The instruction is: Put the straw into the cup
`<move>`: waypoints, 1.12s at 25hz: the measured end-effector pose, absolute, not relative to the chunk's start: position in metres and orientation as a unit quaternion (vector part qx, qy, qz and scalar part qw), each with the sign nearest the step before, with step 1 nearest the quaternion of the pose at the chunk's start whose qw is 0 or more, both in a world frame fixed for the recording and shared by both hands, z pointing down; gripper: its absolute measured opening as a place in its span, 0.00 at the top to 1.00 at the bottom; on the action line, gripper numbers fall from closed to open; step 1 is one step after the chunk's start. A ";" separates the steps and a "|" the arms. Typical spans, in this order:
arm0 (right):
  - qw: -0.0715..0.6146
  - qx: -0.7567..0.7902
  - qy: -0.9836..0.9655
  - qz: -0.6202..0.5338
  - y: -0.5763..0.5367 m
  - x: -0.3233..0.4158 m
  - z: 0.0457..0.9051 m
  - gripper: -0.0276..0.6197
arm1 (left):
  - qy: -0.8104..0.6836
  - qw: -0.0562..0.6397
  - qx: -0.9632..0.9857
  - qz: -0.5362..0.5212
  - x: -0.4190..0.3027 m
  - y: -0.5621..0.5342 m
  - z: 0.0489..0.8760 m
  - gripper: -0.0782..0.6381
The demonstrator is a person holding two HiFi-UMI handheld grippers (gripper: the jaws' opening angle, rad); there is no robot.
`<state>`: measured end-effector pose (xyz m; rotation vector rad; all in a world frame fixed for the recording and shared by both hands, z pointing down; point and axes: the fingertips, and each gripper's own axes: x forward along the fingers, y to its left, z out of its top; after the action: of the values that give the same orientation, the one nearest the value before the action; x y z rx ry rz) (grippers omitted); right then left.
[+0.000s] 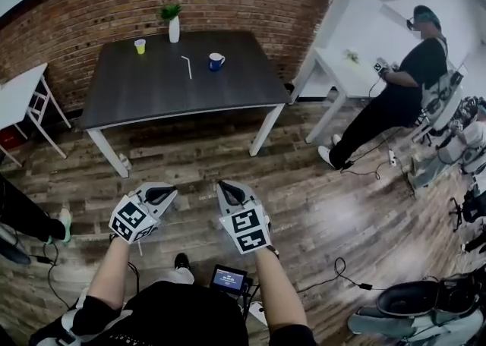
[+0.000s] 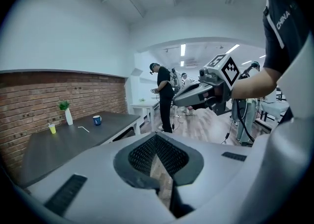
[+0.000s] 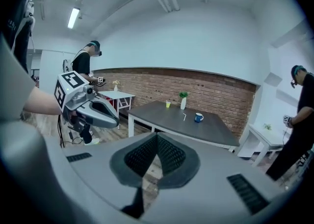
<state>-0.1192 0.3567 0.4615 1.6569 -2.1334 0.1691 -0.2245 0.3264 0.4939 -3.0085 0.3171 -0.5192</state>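
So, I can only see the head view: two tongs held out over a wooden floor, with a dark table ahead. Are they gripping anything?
Observer: No. The left gripper view shows the left tongs shut with nothing between them, and the right tongs are shut and empty in their own view too.
Visitor: Someone's leg shows at my left edge. Who is it?
Observer: Probably the person in a dark top, who stands near a white table in the right gripper view.
Visitor: What lights the room?
Observer: A long strip light on the ceiling, which shows in the right gripper view.
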 end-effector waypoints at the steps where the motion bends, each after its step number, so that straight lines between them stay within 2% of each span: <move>1: 0.213 0.602 -0.767 0.066 0.346 -0.121 0.462 0.97 | 0.101 0.036 -0.980 -0.168 -0.226 0.313 0.493 0.89; 7: 0.213 0.615 -0.755 0.078 0.303 -0.114 0.466 0.97 | 0.097 0.040 -0.981 -0.164 -0.216 0.250 0.489 0.89; 17: 0.208 0.609 -0.759 0.098 0.224 -0.069 0.486 0.97 | 0.087 0.009 -0.982 -0.168 -0.174 0.182 0.512 0.89; 28: 0.201 0.559 -0.800 0.084 0.081 0.021 0.477 0.97 | 0.145 0.000 -0.973 -0.180 -0.079 0.048 0.499 0.89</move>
<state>0.0208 0.0813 0.4767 1.5612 -2.2356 0.2349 -0.0795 0.0481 0.4990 -3.0555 0.4557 -0.5664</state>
